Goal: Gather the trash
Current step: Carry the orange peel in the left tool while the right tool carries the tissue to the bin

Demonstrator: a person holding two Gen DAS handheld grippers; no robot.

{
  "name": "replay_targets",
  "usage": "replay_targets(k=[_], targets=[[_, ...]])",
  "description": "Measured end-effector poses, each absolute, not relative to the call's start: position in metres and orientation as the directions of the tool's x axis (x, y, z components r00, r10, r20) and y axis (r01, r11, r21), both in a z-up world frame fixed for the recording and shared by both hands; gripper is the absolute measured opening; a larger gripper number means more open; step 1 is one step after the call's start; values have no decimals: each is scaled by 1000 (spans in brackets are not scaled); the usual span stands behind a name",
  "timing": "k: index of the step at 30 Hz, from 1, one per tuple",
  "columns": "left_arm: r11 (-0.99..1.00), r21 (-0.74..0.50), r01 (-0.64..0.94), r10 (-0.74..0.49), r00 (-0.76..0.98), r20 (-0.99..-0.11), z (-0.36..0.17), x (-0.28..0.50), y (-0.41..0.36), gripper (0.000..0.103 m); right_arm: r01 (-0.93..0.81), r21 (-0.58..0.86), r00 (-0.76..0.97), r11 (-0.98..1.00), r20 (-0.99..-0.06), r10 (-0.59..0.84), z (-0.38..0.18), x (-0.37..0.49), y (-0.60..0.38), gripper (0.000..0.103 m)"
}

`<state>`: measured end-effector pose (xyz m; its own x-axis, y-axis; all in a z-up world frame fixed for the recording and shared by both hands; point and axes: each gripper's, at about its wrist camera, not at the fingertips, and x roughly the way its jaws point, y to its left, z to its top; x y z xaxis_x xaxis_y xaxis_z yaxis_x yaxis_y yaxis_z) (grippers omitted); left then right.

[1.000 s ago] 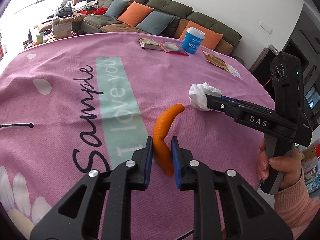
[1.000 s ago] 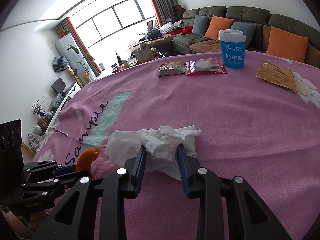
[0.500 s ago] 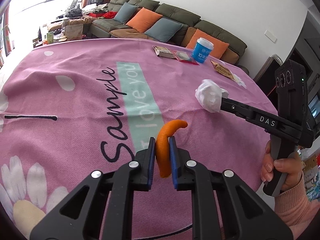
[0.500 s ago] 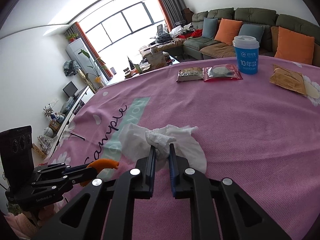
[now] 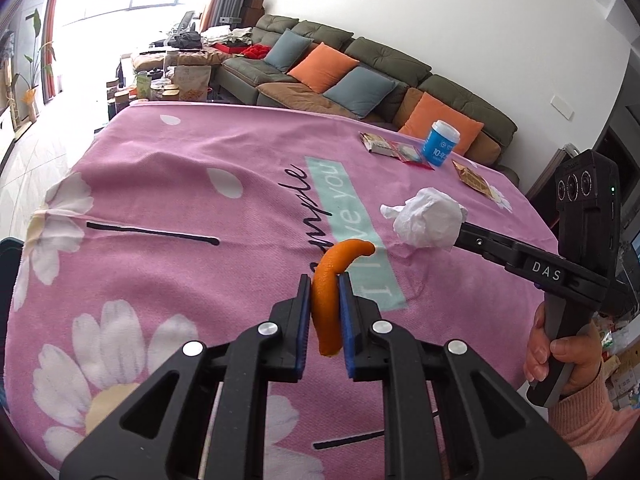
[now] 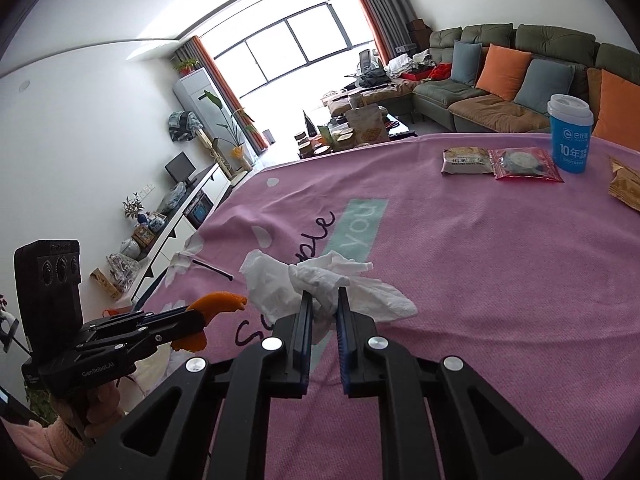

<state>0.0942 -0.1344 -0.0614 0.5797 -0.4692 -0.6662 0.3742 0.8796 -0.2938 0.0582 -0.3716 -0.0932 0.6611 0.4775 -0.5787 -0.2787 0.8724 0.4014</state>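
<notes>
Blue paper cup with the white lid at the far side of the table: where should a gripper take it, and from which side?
Grip the blue paper cup mid-wall, below its white lid, coming level from the open pink tablecloth side. It stands upright and tapers downward; the red snack packet lies close on one side, so close the fingers across the round body, probably lightly, as paper may crush.

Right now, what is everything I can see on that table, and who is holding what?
curved orange peel strip: one, orange, pinched in the left claw above the cloth
crumpled white paper tissue: one, white, pinched in the right claw
blue paper cup with white lid: one, upright at the far edge
flat snack packets: three; tan, red side by side next to the cup, golden-brown on its other side
pink flowered tablecloth: one, covers the table
left claw: black, blue pads, shut on the peel
right claw: black, shut on the tissue
hand in a pink sleeve: grips the right claw's handle
</notes>
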Motion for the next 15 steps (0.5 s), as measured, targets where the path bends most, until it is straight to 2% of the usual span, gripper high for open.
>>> replay_targets(k=[15], targets=[[920, -284, 269, -391, 657, -645, -47, 78, -73, 14, -405, 416, 597, 814, -554, 580, -85, 69, -314, 10]])
